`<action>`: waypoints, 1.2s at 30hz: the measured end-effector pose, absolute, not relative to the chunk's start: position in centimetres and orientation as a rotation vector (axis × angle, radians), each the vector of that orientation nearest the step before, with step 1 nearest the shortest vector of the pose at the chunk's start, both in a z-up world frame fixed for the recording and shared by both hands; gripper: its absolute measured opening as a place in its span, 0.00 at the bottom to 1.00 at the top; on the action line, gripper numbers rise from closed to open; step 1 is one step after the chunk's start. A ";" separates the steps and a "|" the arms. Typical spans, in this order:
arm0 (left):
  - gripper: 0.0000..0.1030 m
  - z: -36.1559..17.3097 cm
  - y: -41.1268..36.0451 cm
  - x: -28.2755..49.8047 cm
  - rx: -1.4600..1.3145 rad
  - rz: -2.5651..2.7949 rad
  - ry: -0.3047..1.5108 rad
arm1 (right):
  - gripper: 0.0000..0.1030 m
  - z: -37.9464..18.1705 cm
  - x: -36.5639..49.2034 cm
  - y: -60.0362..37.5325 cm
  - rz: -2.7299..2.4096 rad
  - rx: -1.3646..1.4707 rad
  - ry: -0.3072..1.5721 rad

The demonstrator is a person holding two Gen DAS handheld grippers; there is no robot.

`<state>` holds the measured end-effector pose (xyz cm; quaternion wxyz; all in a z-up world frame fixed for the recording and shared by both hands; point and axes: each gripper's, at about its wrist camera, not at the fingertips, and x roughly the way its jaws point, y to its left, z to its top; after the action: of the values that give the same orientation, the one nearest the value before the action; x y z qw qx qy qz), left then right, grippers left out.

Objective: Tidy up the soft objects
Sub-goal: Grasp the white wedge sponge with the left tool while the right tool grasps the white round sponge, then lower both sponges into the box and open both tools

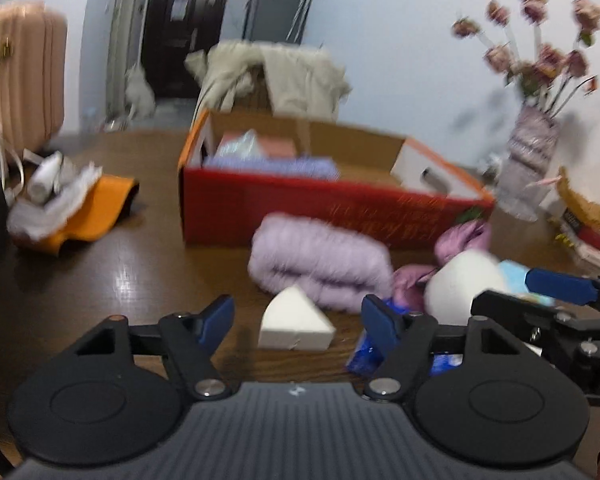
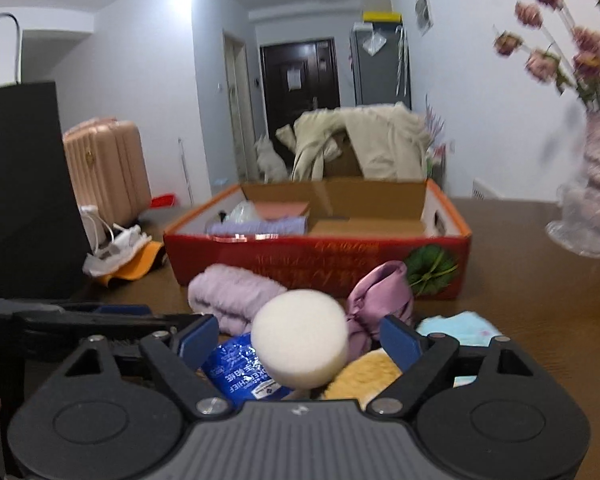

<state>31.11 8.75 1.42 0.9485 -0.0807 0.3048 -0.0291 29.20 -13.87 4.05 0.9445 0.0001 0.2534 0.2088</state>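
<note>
Left gripper (image 1: 296, 312) open, angled downward – right gripper (image 2: 300, 338) open too, close beside it

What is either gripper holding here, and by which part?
Nothing. The left gripper stands open around the white wedge sponge, and the right gripper open around the round white sponge, pads clear of both.

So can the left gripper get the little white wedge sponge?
Probably yes. The left gripper is open, and the wedge sponge lies on the table right between its fingers, with nothing in the way.
</note>
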 end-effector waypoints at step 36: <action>0.36 13.0 5.3 27.6 -0.106 -0.157 0.450 | 0.55 11.7 25.9 -18.3 0.505 -0.017 0.383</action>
<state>27.57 5.26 13.05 0.9704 -0.0527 0.2226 -0.0775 25.89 -18.26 11.74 0.9502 -0.0083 0.1885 0.2481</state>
